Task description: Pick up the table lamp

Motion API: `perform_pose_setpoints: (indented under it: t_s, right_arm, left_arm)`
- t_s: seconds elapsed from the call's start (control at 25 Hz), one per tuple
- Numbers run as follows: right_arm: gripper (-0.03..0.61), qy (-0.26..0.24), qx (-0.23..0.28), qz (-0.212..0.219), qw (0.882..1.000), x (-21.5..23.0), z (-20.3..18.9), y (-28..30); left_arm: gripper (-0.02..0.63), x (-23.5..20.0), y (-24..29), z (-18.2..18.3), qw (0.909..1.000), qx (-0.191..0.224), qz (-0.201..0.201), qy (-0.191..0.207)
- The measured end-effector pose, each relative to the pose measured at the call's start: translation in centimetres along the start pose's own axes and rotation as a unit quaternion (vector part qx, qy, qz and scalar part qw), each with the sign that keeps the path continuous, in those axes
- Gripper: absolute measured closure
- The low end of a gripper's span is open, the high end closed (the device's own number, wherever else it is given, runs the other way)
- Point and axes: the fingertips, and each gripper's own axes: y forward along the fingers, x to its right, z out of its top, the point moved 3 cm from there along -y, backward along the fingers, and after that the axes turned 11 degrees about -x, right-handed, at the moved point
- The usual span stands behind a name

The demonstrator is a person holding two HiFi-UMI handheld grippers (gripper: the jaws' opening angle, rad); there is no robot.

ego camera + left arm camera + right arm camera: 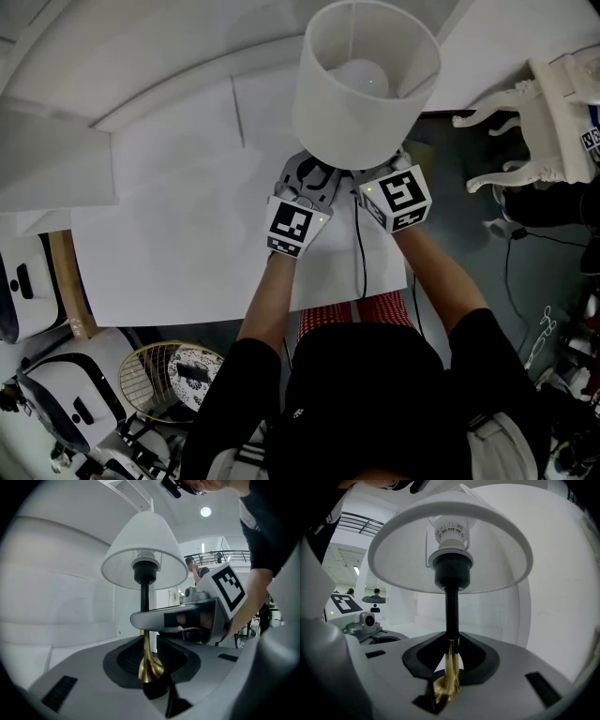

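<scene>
The table lamp (366, 80) has a white shade, a black upper stem and a brass lower stem (149, 660). It stands upright at the white table's right part. Both grippers reach under the shade from the near side. My right gripper (364, 180) is shut on the brass stem (449, 677), which sits pinched in its notch. My left gripper (314, 176) stands open just left of it; the stem shows at its jaw gap (157, 686) without the pads pressing. In the left gripper view a finger of the right gripper (173, 619) crosses the stem. The lamp's foot is hidden.
A black cord (360, 253) runs from the lamp toward the person over the white tabletop (187, 216). A white ornate chair (553, 122) stands at the right. A wire basket (169, 375) and white devices (66, 398) sit on the floor, lower left.
</scene>
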Motion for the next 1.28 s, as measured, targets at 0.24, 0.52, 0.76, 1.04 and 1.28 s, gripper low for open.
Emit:
perform_pose_setpoints:
  t_s: [0.24,0.52,0.76,1.04,1.28]
  right_arm:
    - [0.489,0.0,-0.003,0.0,1.0,0.0,-0.1,0.0]
    - [0.489,0.001,-0.003,-0.001,1.0,0.0,0.0,-0.1]
    - [0.489,0.002,-0.004,0.0,1.0,0.0,0.1,-0.1]
    - [0.489,0.003,-0.004,0.003,1.0,-0.3,0.1,0.3]
    - [0.489,0.003,-0.008,0.004,1.0,0.0,0.0,-0.2]
  left_arm:
    - [0.52,0.1,1.1,-0.6,0.9999,-0.01,-0.011,0.001]
    - [0.496,0.1,2.0,-0.7,0.9997,-0.009,-0.02,-0.001]
    - [0.496,0.1,2.0,-0.6,0.9995,-0.01,-0.024,0.016]
    - [0.478,-0.4,1.5,-0.5,0.9995,-0.014,-0.021,0.02]
    - [0.457,0.2,2.5,-0.4,0.9995,-0.017,-0.021,0.015]
